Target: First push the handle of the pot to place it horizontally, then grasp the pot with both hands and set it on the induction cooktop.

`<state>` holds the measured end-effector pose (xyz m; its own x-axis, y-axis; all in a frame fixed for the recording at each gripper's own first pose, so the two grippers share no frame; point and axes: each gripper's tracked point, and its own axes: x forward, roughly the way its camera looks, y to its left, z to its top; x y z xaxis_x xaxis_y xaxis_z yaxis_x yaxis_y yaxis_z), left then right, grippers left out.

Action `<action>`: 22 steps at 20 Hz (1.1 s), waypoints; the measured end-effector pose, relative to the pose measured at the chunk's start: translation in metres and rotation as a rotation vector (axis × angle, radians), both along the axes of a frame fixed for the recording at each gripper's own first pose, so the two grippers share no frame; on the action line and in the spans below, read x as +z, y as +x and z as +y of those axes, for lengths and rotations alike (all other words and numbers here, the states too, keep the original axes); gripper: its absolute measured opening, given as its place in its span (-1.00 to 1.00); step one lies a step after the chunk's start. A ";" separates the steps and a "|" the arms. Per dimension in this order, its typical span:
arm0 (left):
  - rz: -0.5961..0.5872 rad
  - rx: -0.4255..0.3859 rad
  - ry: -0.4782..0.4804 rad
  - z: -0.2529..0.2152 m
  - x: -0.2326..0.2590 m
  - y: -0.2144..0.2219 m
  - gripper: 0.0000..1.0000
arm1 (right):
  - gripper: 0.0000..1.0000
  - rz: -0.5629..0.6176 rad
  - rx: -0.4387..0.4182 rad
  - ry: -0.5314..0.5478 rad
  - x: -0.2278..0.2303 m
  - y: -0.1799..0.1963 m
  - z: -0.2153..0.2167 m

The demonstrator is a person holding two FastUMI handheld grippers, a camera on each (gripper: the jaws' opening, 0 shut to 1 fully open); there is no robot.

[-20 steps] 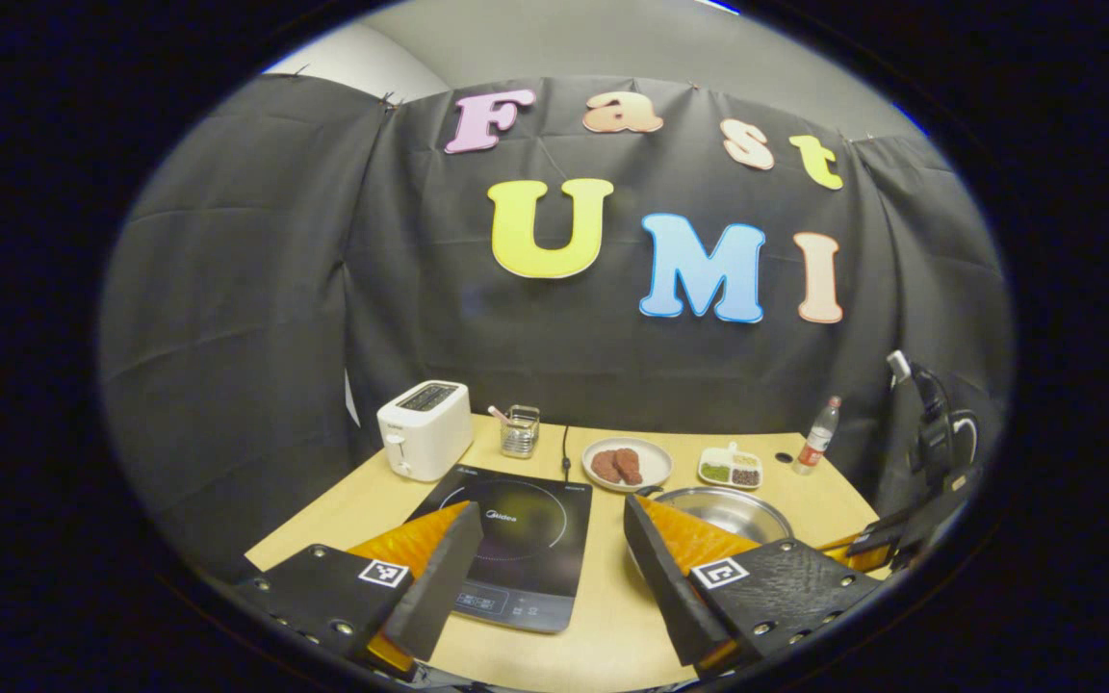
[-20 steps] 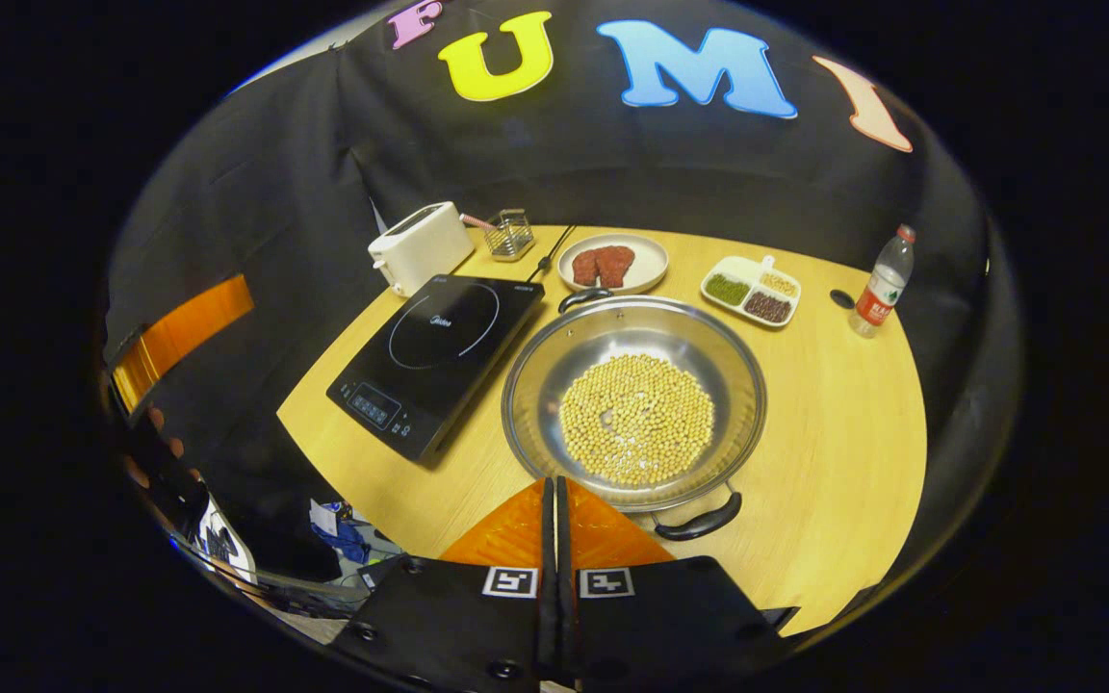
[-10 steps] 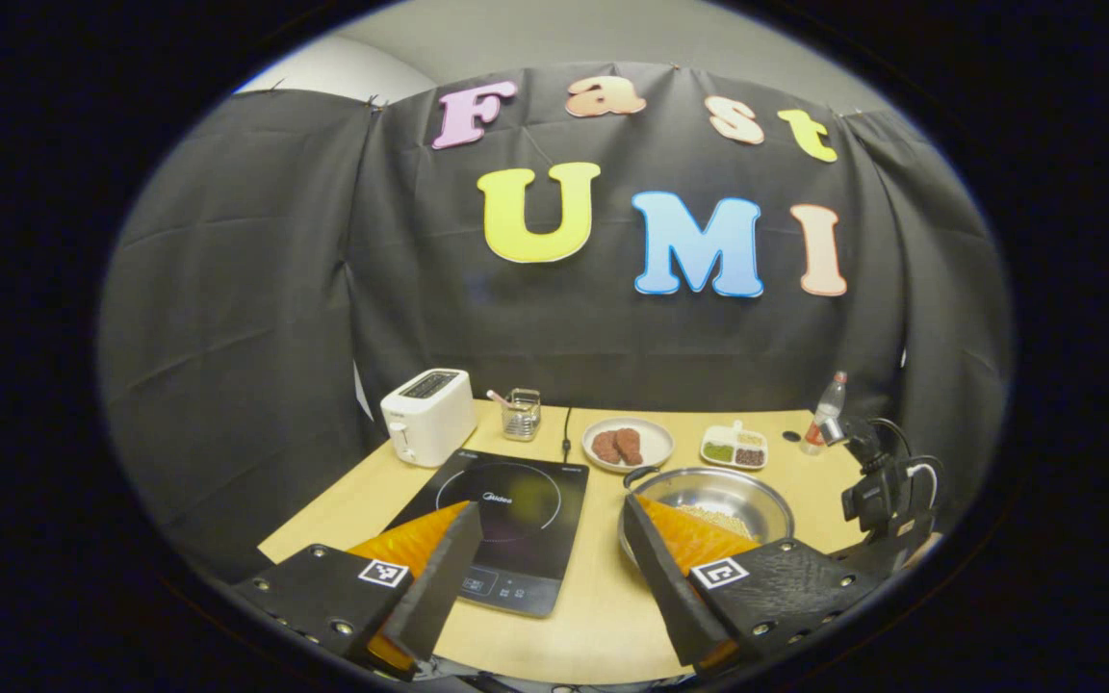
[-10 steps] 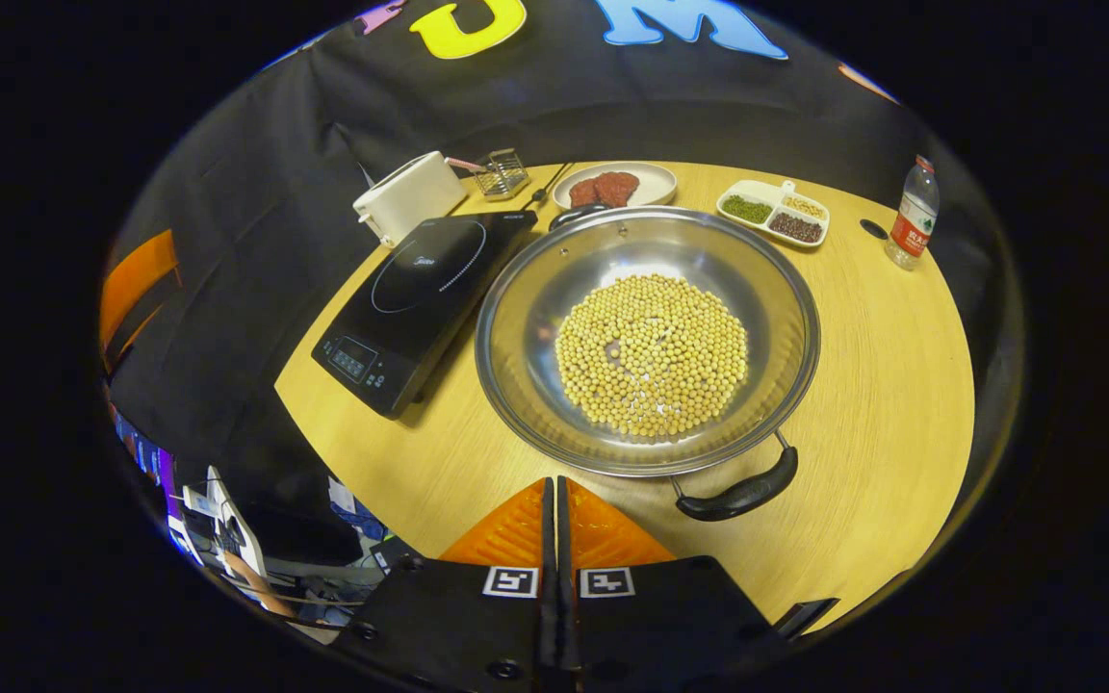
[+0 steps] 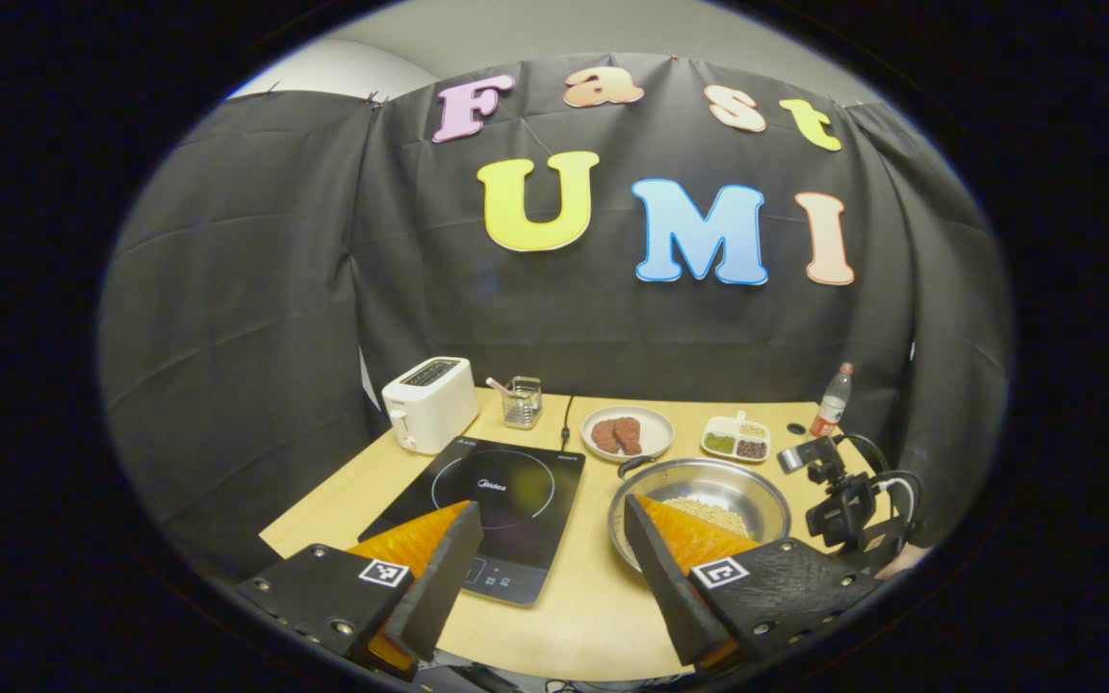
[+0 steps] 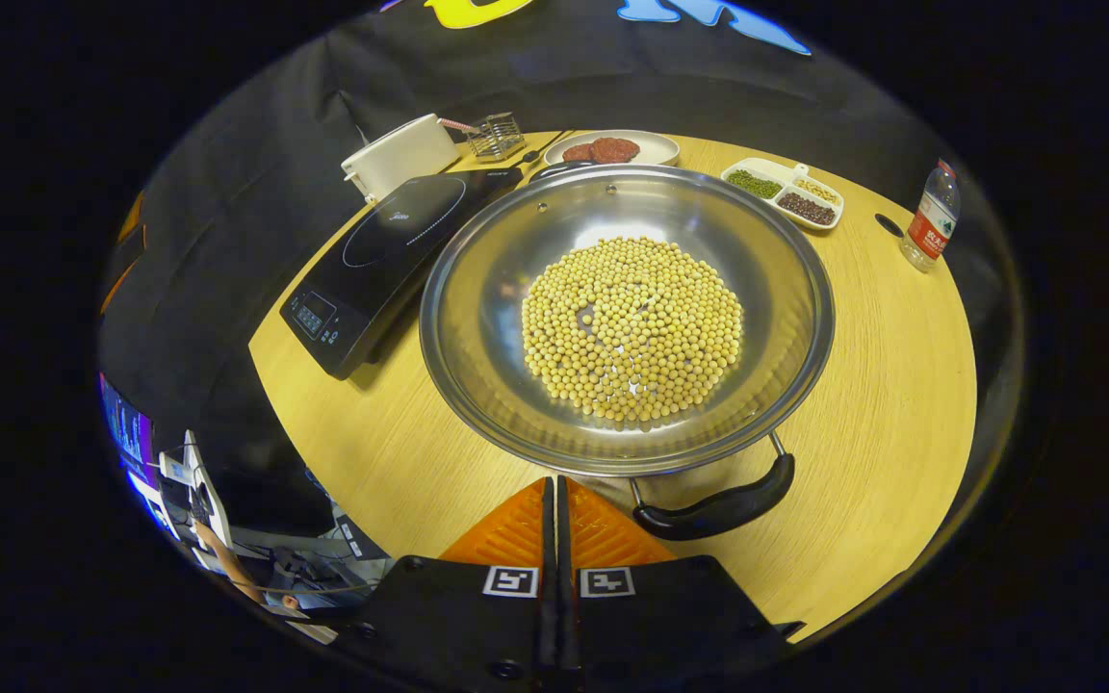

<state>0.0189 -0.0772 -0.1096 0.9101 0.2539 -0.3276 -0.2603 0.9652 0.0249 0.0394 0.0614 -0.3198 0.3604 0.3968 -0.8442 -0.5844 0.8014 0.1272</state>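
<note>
A wide steel pot [image 6: 627, 318] full of yellow beans [image 6: 633, 327] sits on the wooden table [image 6: 882, 366]. Its near black handle [image 6: 718, 505] lies just right of my right gripper [image 6: 555, 486], whose fingers are shut with nothing between them. The far handle [image 6: 554, 170] points at the back. The black induction cooktop [image 6: 381, 255] lies left of the pot. In the left gripper view my left gripper [image 5: 550, 529] hangs open above the table's front edge, with the cooktop [image 5: 497, 500] and the pot [image 5: 704, 500] beyond it. The right gripper's rig [image 5: 843, 505] shows at the pot's right.
At the back stand a white toaster [image 5: 427, 416], a wire basket [image 5: 522, 401], a plate of meat [image 5: 627, 435], a divided dish of beans [image 5: 734, 441] and a bottle [image 5: 832, 401]. Cables and equipment lie below the table's front-left edge [image 6: 198, 481].
My right gripper has come down and forward toward the pot's near handle, staying shut. My left gripper has drawn back a little, so more of the table shows.
</note>
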 end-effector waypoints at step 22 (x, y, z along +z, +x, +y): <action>-0.001 0.009 -0.059 -0.032 -0.011 0.026 0.81 | -0.96 -0.074 -0.147 -0.047 0.001 0.063 -0.083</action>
